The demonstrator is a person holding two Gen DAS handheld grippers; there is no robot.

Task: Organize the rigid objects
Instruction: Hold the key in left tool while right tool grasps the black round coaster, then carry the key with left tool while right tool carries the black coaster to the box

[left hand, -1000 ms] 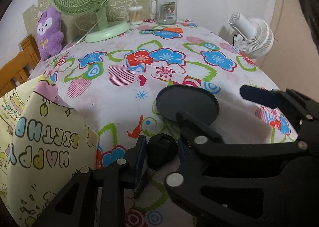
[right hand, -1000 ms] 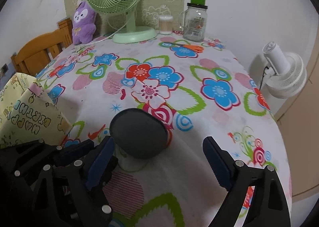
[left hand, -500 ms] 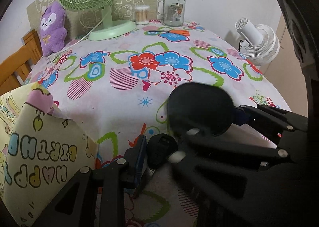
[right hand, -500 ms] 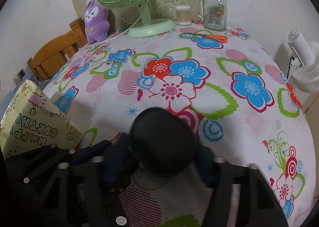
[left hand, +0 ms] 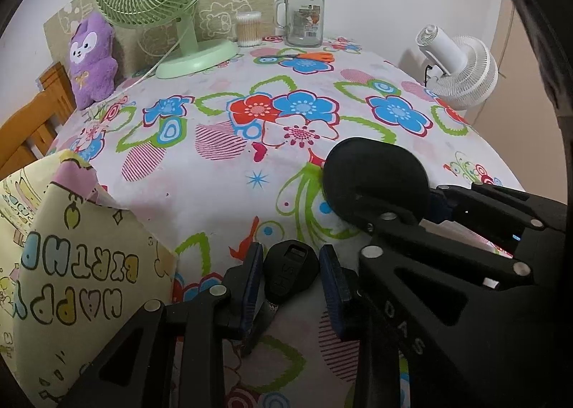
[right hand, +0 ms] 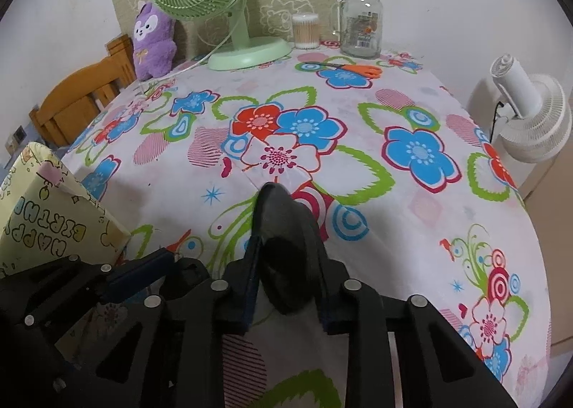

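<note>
My left gripper point(left hand: 290, 282) is shut on a black key point(left hand: 290, 273), held by its plastic head just above the flowered tablecloth point(left hand: 222, 171). My right gripper point(right hand: 286, 286) is shut on a black round-topped object point(right hand: 286, 229), tilted on edge and lifted off the cloth. In the left wrist view the same black object point(left hand: 374, 178) shows as a dark disc to the right, with the right gripper's arm behind it. A yellow "Happy Birthday" gift bag point(left hand: 53, 257) stands at the left table edge.
At the back stand a green desk fan point(right hand: 229, 14), a purple plush toy point(right hand: 152, 42), a cotton-swab jar point(right hand: 305, 30) and a glass jar with a green cap point(right hand: 361, 14). Orange scissors point(right hand: 354, 68) lie near them. A white fan point(right hand: 530, 114) stands beyond the right edge.
My right gripper closed from wide open onto the black round-topped object, then lifted and tilted it on edge. My left gripper stayed shut on the key.
</note>
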